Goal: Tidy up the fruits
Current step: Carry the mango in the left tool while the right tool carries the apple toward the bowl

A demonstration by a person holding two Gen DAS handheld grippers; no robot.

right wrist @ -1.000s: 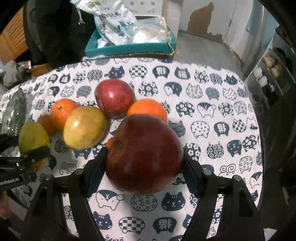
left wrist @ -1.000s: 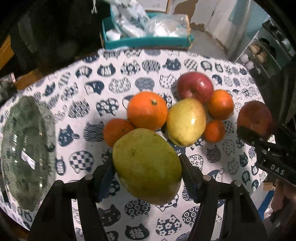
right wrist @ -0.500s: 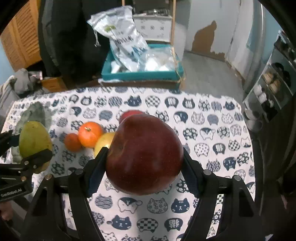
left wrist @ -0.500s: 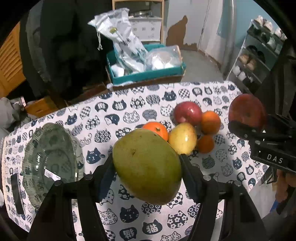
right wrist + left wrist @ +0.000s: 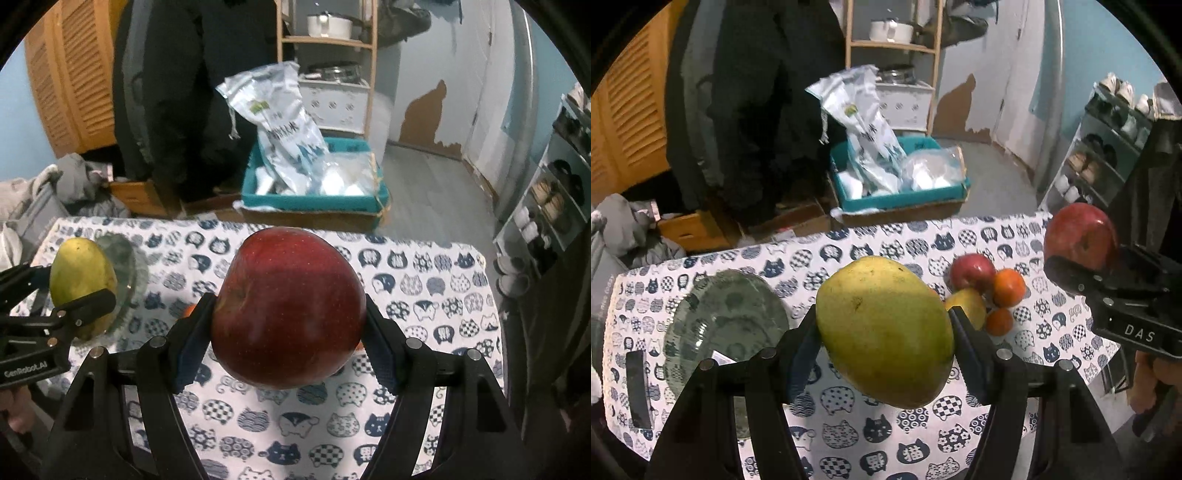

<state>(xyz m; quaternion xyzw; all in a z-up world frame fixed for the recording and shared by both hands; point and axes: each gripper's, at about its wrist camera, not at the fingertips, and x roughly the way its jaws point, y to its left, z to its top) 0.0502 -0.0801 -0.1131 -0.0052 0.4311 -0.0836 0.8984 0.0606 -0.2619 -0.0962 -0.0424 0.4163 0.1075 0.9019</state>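
A: Where are we? The left gripper (image 5: pixel 884 332) is clamped on the mango (image 5: pixel 882 330), pads on its two long flanks, and it hangs clear above the surface (image 5: pixel 849 435).

B: And the right gripper (image 5: pixel 290 325) is closed on the apple (image 5: pixel 288 306), pads at its widest part, also off the surface. Both fruits are held at the middle, which we judge is the right place.

A: The mango looks heavy for its grip and its skin is smooth. It is egg-shaped, so if the pads sit off its widest line it could squirt out. We should keep the pads where they are and not squeeze harder; a ripe one would bruise.

B: The apple is firmer and rounder, so it should sit steady, though the waxy skin may be slippery. It bruises if dropped.

A: The glass plate (image 5: pixel 726 328) lies near the surface's left edge, and looks empty as far as we can see. The other fruits, a second apple (image 5: pixel 971 271), two oranges (image 5: pixel 1008 288) and something yellow behind our mango, are bunched toward the right edge.

B: We guess the plate is where these go. Glass is hard and brittle, so we would lower each fruit until it rests before letting go, mango first since it is nearer.

A: Agreed, and lay the mango on its side so it cannot roll.
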